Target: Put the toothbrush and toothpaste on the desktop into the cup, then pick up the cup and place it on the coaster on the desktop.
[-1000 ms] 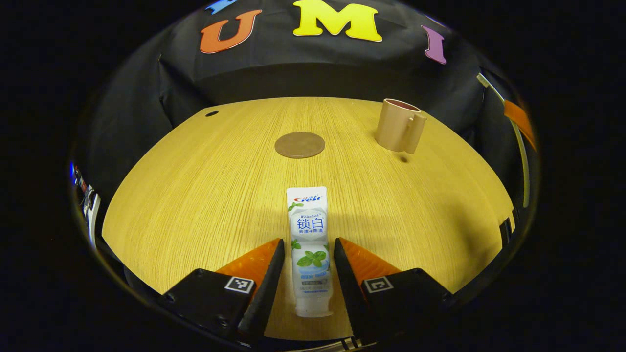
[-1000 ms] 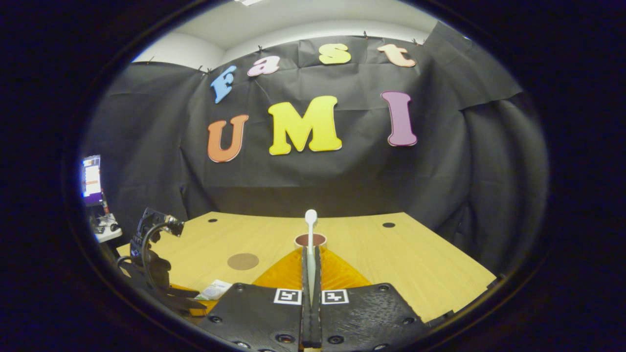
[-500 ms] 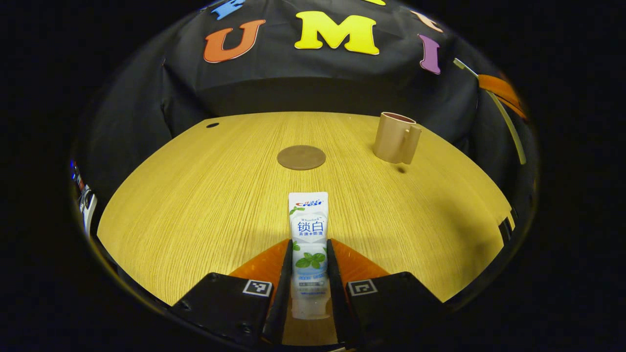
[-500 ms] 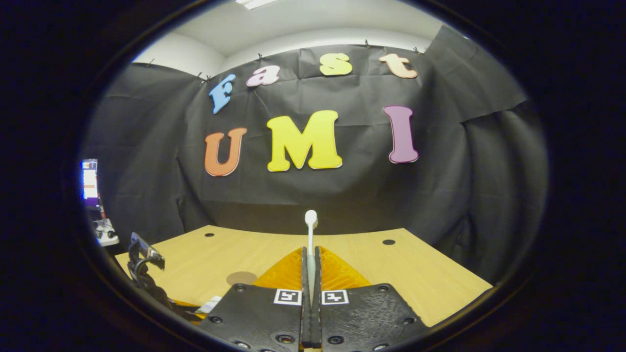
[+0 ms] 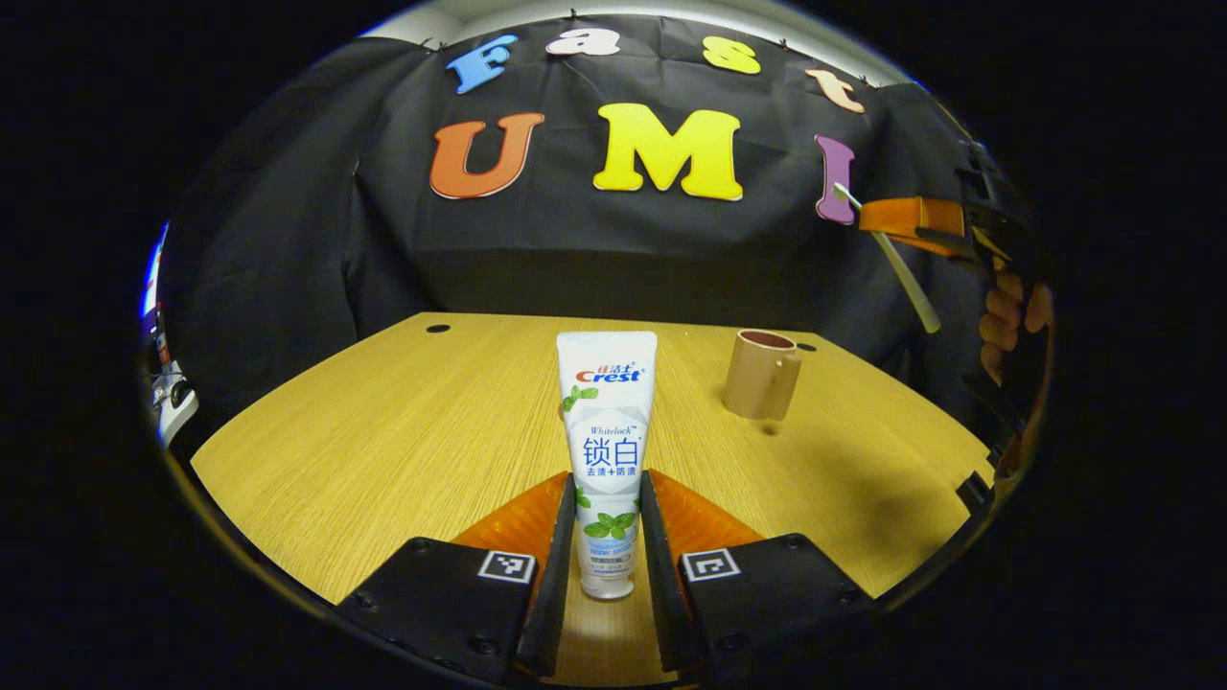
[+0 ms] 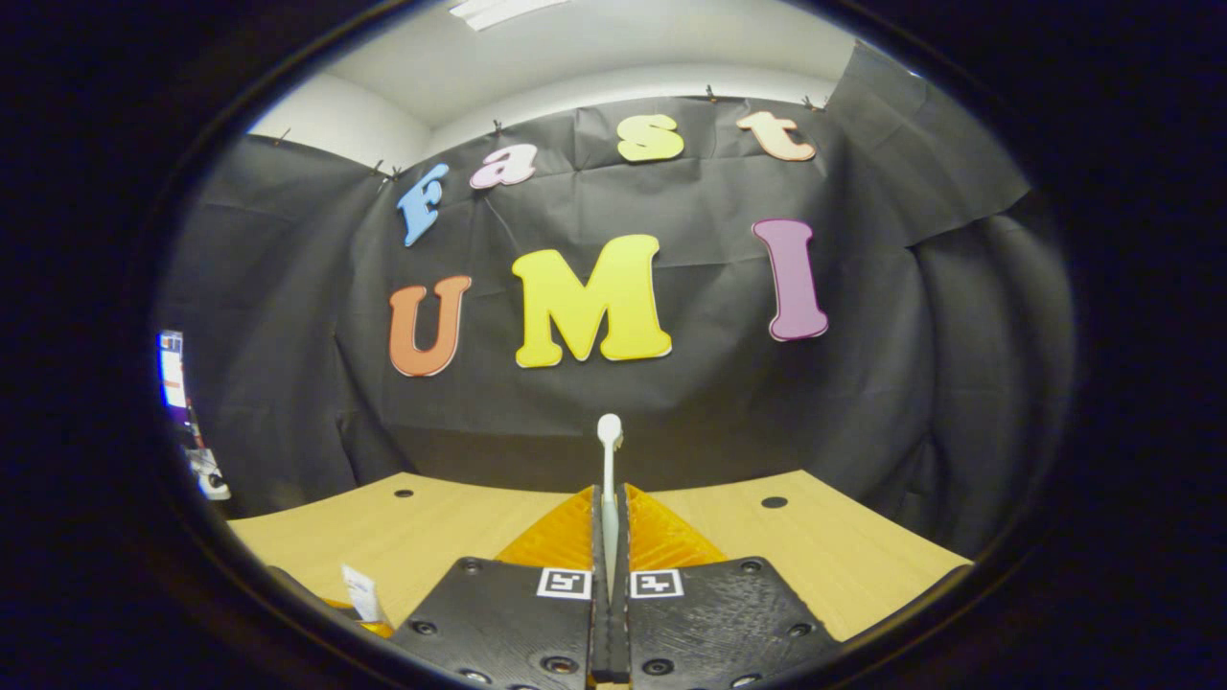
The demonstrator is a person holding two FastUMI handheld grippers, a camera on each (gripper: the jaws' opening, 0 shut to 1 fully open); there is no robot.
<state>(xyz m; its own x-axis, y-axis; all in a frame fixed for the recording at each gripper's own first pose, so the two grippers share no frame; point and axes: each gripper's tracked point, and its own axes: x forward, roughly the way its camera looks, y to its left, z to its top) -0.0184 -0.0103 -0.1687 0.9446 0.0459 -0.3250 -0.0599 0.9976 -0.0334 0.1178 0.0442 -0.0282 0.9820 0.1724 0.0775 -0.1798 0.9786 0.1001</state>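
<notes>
Toothpaste (image 5: 606, 450) is pinched low by the left tongs (image 5: 607, 537), toothbrush (image 6: 608, 479) by the right tongs (image 6: 610, 537); either could tip, missing the cup (image 5: 759, 374).

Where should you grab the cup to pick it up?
Probably by the handle of the tan cup. The cup stands upright on the wooden table with the handle sticking out toward the front, so fingers coming from that near side could close across it.

left claw (image 5: 608, 537) | closed onto toothpaste (image 5: 606, 450), lifted it off desktop (image 5: 383, 450) | right claw (image 6: 610, 537) raised higher
</notes>
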